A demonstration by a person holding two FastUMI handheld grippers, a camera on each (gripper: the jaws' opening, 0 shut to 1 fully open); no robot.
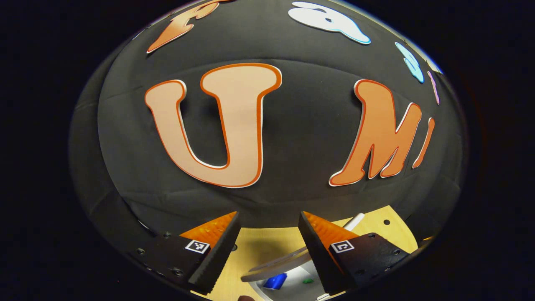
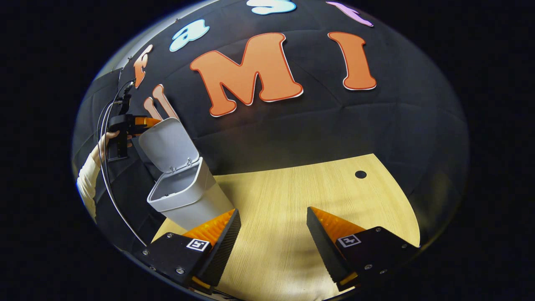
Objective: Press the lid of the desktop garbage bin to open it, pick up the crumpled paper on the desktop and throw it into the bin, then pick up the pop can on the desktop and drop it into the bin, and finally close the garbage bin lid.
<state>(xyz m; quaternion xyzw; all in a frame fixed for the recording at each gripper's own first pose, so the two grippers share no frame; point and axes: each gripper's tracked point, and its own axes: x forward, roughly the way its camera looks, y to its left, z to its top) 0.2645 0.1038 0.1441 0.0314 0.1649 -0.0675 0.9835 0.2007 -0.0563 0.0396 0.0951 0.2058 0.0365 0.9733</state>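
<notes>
At the left of the right gripper view, the left gripper (image 2: 140, 122), seemingly empty, touched the raised lid (image 2: 167, 144); pushing it shut came next, right gripper (image 2: 273, 232) wide.

- 1 garbage bin (image 2: 190, 196), with 1 lid (image 2: 167, 144) hinged up
- 1 pop can (image 1: 275, 281) inside the bin
- 2 grippers: left gripper (image 1: 269, 228), right gripper (image 2: 273, 221)
- 1 hand (image 2: 106, 144) and 1 sleeve (image 2: 85, 179)
- 1 wooden desktop (image 2: 292, 196), with 1 dark round hole (image 2: 360, 174) seen in right gripper view
</notes>
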